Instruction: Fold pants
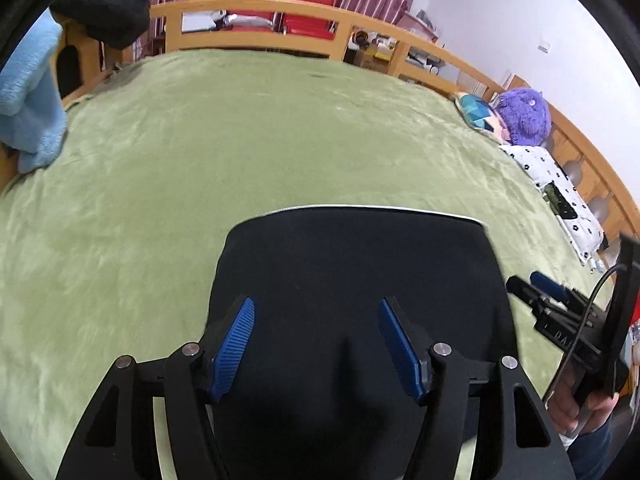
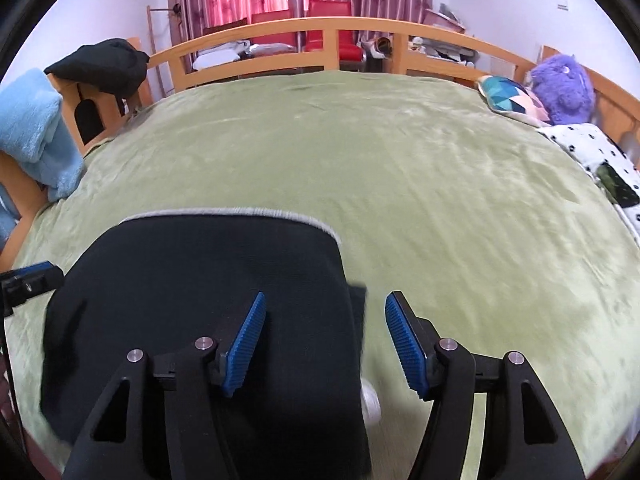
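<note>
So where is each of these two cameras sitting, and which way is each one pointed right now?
Left wrist: on the left gripper, angled down over the black pants on the green blanket; jaws open, the right gripper and the hand holding it at right.
Right wrist: on the right gripper, angled down at the pants' right edge; jaws open, left gripper's tip at left.
Shared: pants, blanket, wooden rail, purple plush.

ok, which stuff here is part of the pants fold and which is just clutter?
Job: black pants, left claw, right claw, both open.
Clutter: blue blanket, purple plush, patterned cushion, dark garment on the bed frame.
</note>
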Tool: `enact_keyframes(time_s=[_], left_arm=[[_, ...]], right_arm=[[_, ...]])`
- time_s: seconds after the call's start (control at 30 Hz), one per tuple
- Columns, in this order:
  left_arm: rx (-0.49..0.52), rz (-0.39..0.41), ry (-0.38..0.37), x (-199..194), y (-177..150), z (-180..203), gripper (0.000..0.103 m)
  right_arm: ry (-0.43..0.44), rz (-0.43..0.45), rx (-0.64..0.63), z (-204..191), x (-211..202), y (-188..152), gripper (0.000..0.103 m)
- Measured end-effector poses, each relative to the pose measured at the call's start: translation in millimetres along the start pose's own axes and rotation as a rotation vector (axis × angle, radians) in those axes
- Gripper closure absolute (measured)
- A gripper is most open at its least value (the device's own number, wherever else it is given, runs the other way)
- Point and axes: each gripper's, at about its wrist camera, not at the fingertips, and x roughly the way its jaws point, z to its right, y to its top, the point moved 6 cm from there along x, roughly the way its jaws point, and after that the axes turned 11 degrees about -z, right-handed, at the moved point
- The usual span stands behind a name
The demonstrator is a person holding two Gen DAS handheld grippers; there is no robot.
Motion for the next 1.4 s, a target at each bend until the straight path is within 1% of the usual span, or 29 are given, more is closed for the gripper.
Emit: enact_keyframes(time_s=[0.1, 0.13, 0.2, 0.27, 0.37, 0.43, 0.47, 0.5, 0.53, 0.6, 0.67, 0.73, 0.87, 1.13, 1.4], left_arm=[[0.017, 0.039, 0.055, -33, -23, 18, 0.032], [0.023, 0.054, 0.062, -44, -33, 24, 0.032], [0.028, 0.067, 0.066, -62, -49, 35, 0.025], [0.031, 0.093, 0.064, -81, -63, 46, 0.025], [0.022, 0.121, 0.071, -103, -81, 58, 0.023], [0.014, 0.140, 0.065, -116, -90, 64, 0.020], [0.015, 0.144, 0.063, -120, -94, 66, 0.017], [0.022, 0.148, 0.061, -125, -98, 70, 0.016], [0.026, 0.152, 0.062, -126, -99, 71, 0.016], [0.027, 0.165, 0.070, -131, -105, 75, 0.015], [0.024, 0.173, 0.072, -135, -111, 77, 0.015], [0.017, 0.175, 0.073, -137, -118, 78, 0.015], [0.001, 0.185, 0.082, -142, -127, 75, 0.015], [-0.008, 0.197, 0.084, -148, -134, 80, 0.015], [-0.011, 0.214, 0.095, -155, -134, 77, 0.015]], right_arm=[[-0.014, 0.004, 0.000, 1, -29, -22, 0.041], [-0.019, 0.003, 0.000, 2, -42, -32, 0.040], [-0.012, -0.001, -0.002, 4, -59, -45, 0.040], [-0.025, 0.008, -0.005, 5, -80, -59, 0.040], [-0.051, 0.030, -0.012, 8, -110, -76, 0.035], [-0.046, 0.041, -0.017, 9, -126, -86, 0.032], [-0.043, 0.046, -0.013, 10, -131, -89, 0.032], [-0.039, 0.050, -0.003, 12, -137, -93, 0.029], [-0.035, 0.053, 0.006, 13, -141, -97, 0.022], [-0.033, 0.064, 0.017, 14, -149, -104, 0.015], [-0.044, 0.080, 0.019, 16, -155, -109, 0.014], [-0.037, 0.094, 0.013, 15, -159, -111, 0.007], [-0.038, 0.112, 0.000, 14, -169, -117, 0.003], [-0.037, 0.110, -0.010, 13, -174, -121, 0.002], [-0.044, 0.114, -0.009, 9, -177, -120, 0.002]])
